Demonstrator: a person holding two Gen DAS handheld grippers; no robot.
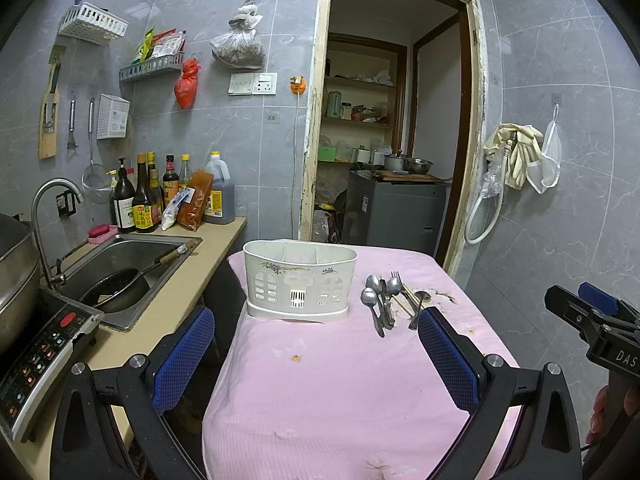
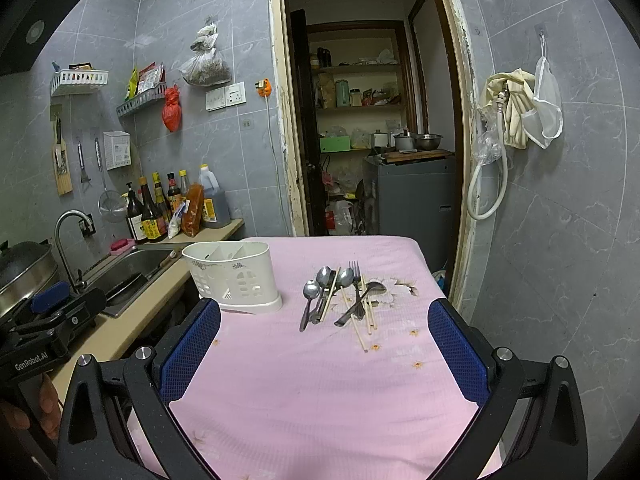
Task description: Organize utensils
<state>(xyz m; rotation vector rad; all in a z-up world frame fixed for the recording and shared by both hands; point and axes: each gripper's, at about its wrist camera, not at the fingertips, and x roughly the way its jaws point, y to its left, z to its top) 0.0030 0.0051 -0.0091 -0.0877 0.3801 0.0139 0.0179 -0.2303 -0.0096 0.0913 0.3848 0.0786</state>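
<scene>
Currently we log:
Surface: pink quilted cloth [image 2: 320, 380] over table, embroidered flowers, torn patch near right edge.
Room: grey tiled kitchen, sink [image 1: 132, 256] left, doorway [image 2: 368, 120] beyond far edge.
Holder: white plastic caddy [image 2: 236, 280], far-left corner, upright.
Utensils: steel spoons, fork, chopsticks heaped [image 2: 344, 296] beside it, far right.
Open room: near half bare.
Left gripper [image 1: 316, 364]: spread, empty.
Right gripper [image 2: 324, 352]: spread, empty.
</scene>
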